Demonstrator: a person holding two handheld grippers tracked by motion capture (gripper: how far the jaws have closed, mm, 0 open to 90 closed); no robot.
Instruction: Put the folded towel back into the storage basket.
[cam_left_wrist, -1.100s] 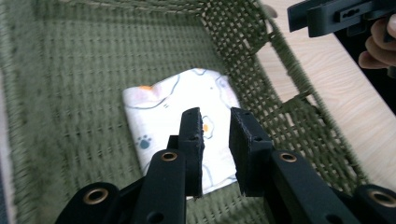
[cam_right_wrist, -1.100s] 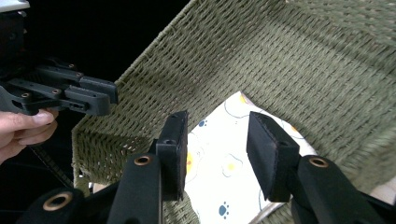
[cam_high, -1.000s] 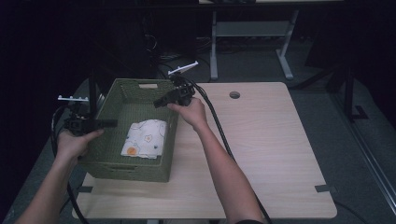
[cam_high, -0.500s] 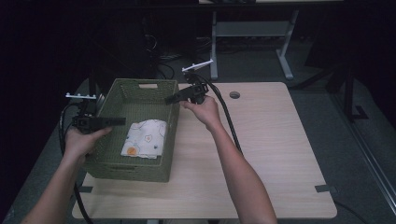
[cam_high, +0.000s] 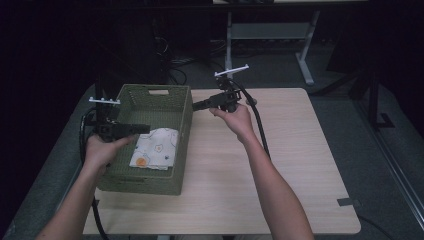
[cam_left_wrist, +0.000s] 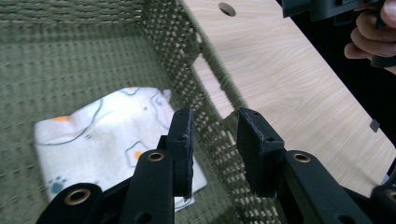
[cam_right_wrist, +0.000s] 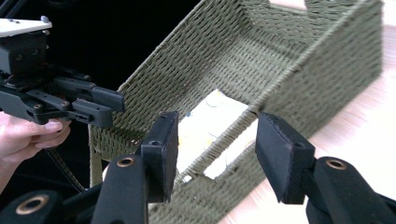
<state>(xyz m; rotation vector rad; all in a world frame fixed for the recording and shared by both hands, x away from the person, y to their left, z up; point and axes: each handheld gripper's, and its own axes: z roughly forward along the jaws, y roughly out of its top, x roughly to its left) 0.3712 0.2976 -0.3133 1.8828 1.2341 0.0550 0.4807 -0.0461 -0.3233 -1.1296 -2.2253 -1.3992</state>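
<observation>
A green woven rectangular basket sits at the left centre of the high view on the pale wood-grain counter, with its long side running away from the camera. Inside it, on the basket floor toward the near end, lies a folded white cloth printed with small orange and grey figures.

The left hand-held gripper sits at the left of the high view, held over the basket's left wall with its black jaws pointing right, above the inside of the basket and just left of the cloth. In the left gripper view its jaws are spread with nothing between them, the cloth showing below at lower left and the basket's woven wall running up the middle.

The right hand-held gripper is at the centre of the high view, just right of the basket's right wall, jaws pointing left toward it. In the right gripper view its jaws stand wide apart and empty, with the basket rim beyond them and the other gripper at the left edge
</observation>
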